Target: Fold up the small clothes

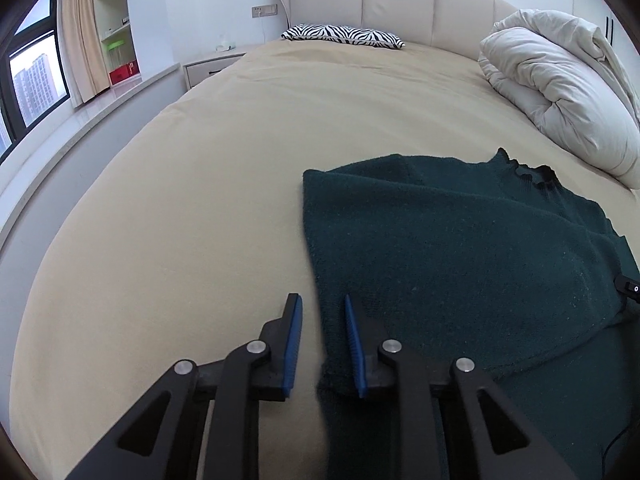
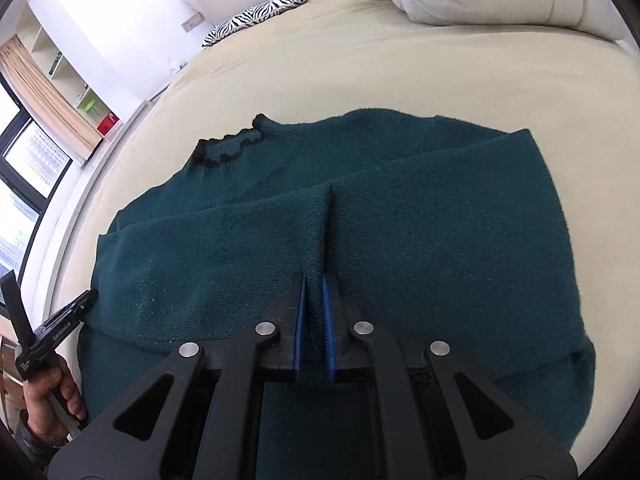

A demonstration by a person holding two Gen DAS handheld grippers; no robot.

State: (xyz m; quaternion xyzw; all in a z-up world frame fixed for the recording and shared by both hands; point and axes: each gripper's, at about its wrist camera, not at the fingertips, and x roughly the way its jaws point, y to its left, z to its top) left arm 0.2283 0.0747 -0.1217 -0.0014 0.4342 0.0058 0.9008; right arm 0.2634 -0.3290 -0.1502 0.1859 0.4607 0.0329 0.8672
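A dark green knit sweater [image 1: 460,252] lies on the beige bed, collar [image 2: 230,146] toward the headboard, both sides folded in over the body. My left gripper [image 1: 322,312] is open and straddles the sweater's left folded edge near the hem, holding nothing. My right gripper [image 2: 314,280] is shut on a pinched ridge of the sweater [image 2: 328,232] near its middle, above the hem. The left gripper also shows in the right wrist view [image 2: 60,320], held in a hand at the sweater's left edge.
The beige bed sheet [image 1: 200,200] spreads wide to the left and beyond the sweater. A rolled cream duvet [image 1: 560,88] lies at the far right. A zebra-print pillow [image 1: 344,35] sits by the headboard. A window ledge and nightstand [image 1: 208,66] run along the left.
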